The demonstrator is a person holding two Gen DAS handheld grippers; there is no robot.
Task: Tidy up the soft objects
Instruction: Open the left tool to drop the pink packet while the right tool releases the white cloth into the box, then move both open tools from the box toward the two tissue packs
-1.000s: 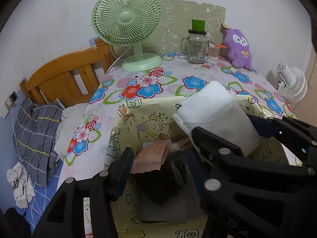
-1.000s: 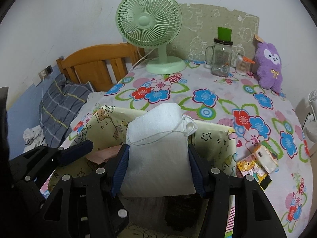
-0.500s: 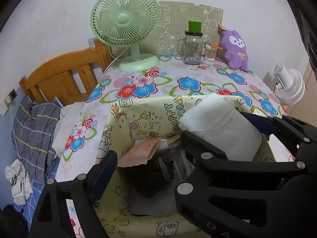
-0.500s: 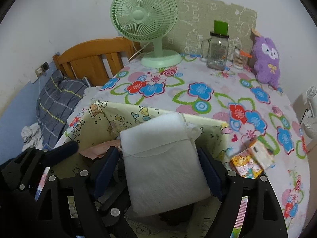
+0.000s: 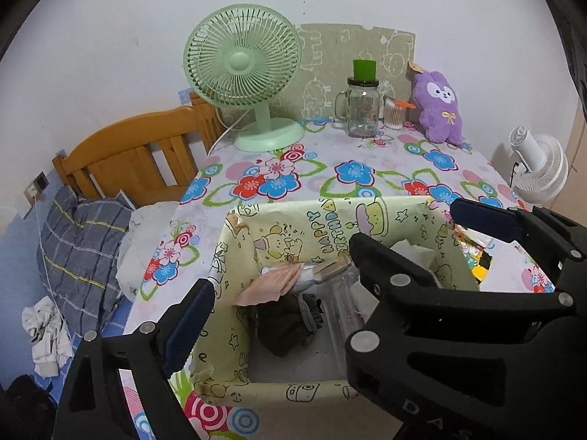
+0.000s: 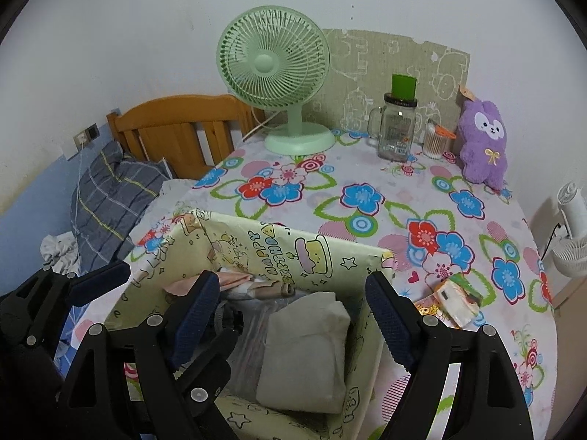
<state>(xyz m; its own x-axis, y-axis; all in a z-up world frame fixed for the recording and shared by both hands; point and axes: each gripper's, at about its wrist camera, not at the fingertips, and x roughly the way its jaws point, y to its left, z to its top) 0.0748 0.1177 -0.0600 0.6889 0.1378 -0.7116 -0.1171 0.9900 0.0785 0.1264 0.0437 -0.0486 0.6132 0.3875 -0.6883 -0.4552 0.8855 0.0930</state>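
The right gripper (image 6: 293,311) hangs over a yellow cartoon-print box (image 6: 293,245), its blue-padded jaws having just been opening and now spread wide with nothing pressed between them. Directly beneath lies the white fabric pouch (image 6: 306,348), a soft, flat, pale rectangular packet with rounded corners, released and resting inside the box against its right wall. The left gripper (image 5: 279,267) is likewise released, its jaws having just been opening, parted wide above the same box (image 5: 234,311) and grasping nothing. Besides the pouch, the box holds a pink folded cloth (image 5: 269,286), a dark grey bundle (image 5: 290,321) and a crinkled clear plastic wrapper (image 6: 253,333). The box stands on a table covered by a floral tablecloth (image 6: 367,198); a small cartoon-print packet (image 6: 455,302) lies just beside its right wall. At the table's far edge stand a green desk fan (image 6: 273,58), a glass mug jar (image 6: 396,128) and a purple plush toy (image 6: 484,143).
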